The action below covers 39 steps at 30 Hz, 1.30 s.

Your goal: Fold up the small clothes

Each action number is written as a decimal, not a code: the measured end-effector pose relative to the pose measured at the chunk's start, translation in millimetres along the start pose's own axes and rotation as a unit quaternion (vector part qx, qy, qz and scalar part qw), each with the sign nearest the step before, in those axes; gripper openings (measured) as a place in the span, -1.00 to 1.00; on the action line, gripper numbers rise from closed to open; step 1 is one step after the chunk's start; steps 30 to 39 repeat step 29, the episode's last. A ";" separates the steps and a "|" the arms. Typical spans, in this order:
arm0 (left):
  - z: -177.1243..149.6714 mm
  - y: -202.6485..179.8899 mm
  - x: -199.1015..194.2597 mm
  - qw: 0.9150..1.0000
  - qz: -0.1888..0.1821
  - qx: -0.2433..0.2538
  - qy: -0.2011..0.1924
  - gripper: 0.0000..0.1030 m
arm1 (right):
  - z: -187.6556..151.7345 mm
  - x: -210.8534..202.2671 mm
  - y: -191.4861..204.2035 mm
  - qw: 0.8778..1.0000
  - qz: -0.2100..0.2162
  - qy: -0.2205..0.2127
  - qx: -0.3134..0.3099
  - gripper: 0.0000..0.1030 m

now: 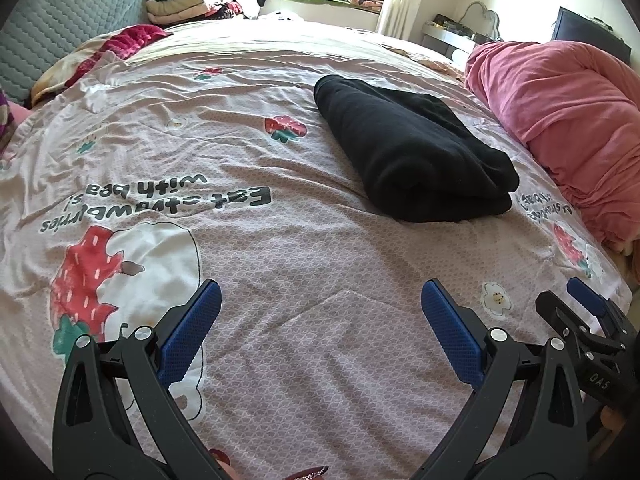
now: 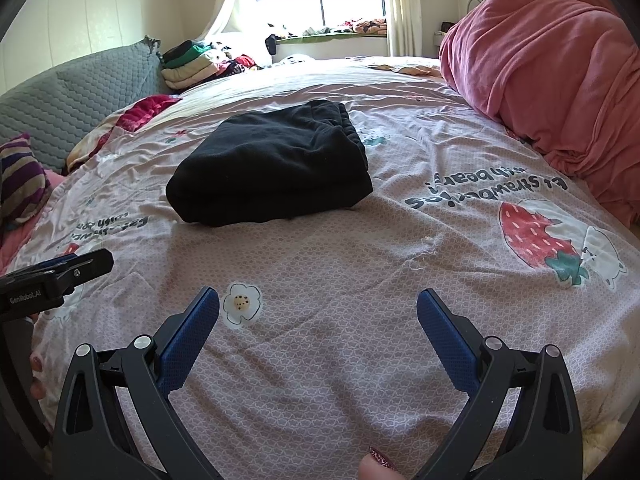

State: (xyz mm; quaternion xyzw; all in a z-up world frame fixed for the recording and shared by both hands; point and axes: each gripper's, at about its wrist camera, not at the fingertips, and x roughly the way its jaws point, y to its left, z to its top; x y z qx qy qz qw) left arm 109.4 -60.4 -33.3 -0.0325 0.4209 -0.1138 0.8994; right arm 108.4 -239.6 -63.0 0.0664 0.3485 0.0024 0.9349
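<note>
The black garment [image 1: 412,152] is soft fleece, folded into a thick rectangular bundle, lying upper centre on the crinkled printed bedsheet [image 1: 280,240]. Left gripper [image 1: 320,328]: blue textured pads spread wide, holding nothing. Right gripper [image 2: 318,328]: likewise wide and empty. Only the right wrist view shows a small tear [image 2: 426,242] in the sheet.

I saw black garment [image 1: 412,152] [image 2: 276,168] folded into thick, flat bundle (soft fleecy fabric, layers stacked at near edge), lying mid-bed on pink strawberry-print cover [image 1: 280,248] [image 2: 340,280], nothing touching it.
</note>
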 end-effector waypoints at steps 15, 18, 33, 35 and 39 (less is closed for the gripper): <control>1.4 4.7 -5.3 1.000 0.006 -0.011 -0.011 0.82 | -0.2 0.2 -9.5 1.000 -0.009 -0.005 0.017 0.91; 4.0 14.4 -9.7 1.000 0.000 -0.023 -0.019 0.82 | 4.4 -9.0 -19.5 0.999 -0.012 -0.018 0.039 0.91; 53.0 225.2 -3.8 0.974 0.186 -0.130 0.015 0.82 | -19.2 -188.9 -248.2 0.882 -0.336 -0.133 0.304 0.91; 53.0 225.2 -3.8 0.974 0.186 -0.130 0.015 0.82 | -19.2 -188.9 -248.2 0.882 -0.336 -0.133 0.304 0.91; 53.0 225.2 -3.8 0.974 0.186 -0.130 0.015 0.82 | -19.2 -188.9 -248.2 0.882 -0.336 -0.133 0.304 0.91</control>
